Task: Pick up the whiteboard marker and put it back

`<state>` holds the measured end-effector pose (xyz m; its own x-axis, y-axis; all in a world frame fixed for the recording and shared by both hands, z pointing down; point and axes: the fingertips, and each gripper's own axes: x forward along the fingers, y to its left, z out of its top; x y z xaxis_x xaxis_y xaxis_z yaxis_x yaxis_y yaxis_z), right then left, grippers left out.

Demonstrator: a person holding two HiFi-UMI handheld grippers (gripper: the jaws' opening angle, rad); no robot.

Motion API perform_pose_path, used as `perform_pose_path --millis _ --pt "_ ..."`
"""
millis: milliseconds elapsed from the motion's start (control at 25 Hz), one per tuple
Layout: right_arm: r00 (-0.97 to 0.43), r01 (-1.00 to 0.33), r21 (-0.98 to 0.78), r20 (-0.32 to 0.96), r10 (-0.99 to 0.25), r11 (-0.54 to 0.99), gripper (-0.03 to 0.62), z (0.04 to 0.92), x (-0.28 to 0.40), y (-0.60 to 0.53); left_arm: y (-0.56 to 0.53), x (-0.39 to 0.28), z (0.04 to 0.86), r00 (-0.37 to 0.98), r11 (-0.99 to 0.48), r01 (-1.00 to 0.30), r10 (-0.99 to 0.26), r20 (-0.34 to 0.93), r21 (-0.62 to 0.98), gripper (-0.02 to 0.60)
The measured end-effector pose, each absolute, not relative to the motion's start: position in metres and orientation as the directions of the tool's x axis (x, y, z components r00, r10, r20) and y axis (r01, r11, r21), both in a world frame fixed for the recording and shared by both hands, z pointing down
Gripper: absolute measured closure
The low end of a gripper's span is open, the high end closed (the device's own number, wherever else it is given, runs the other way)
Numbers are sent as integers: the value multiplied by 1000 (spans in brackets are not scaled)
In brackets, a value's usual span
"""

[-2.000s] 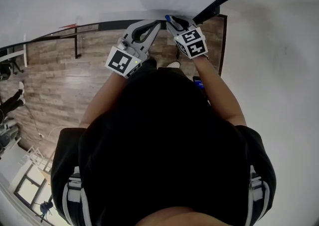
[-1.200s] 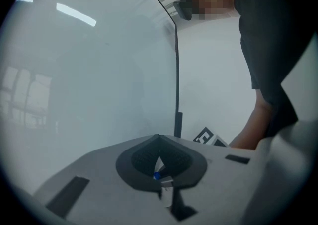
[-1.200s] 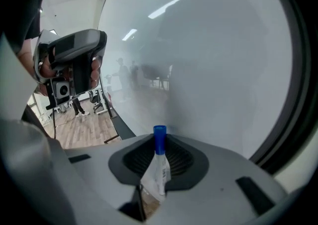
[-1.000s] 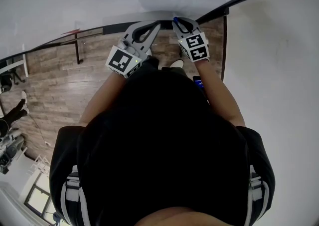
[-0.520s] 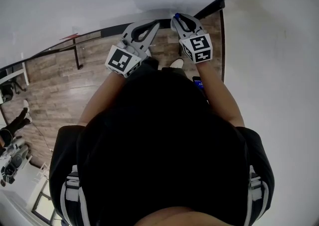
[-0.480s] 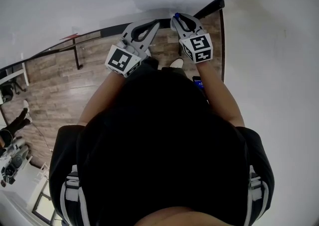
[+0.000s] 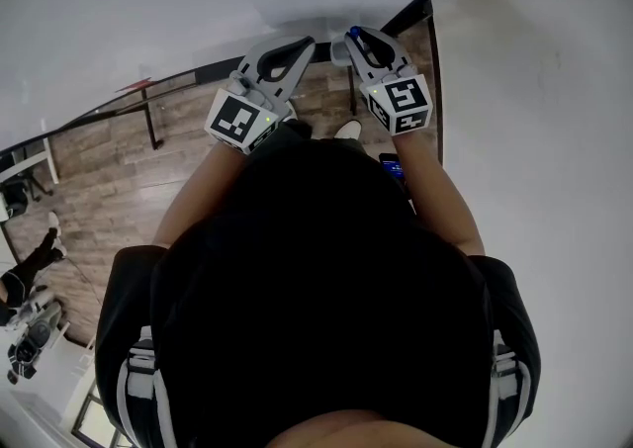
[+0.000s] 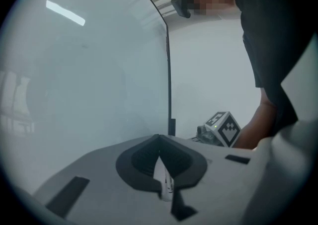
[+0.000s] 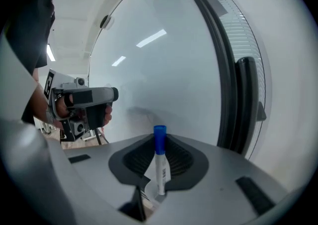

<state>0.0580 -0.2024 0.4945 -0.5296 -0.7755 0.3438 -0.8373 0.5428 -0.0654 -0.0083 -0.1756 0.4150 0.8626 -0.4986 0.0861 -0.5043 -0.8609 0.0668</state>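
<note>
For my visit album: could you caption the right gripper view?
Right gripper holding a blue-capped whiteboard marker between its jaws, facing the whiteboard.

The left gripper [image 8: 159, 140] fills the lower part of the frame. Its dark pads [image 8: 136, 162] meet at the tips, leaving only a thin pale slit behind them. Ahead and to the left stands a whiteboard [image 8: 89, 80], bounded on its right edge by a black frame strip [image 8: 168, 85]. A white wall [image 8: 208, 70] lies to the right of the strip. The marker cube [image 8: 224, 127] of the other gripper shows at lower right, just beside a person's forearm [image 8: 256, 124].
</note>
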Motion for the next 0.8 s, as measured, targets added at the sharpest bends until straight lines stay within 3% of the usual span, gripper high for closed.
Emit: perform_pose_path --millis 800 --pt "-591 -806 -105 215 -777 583 531 387 85 -183 -176 27 368 910 -909 -413 -411 48 56 577"
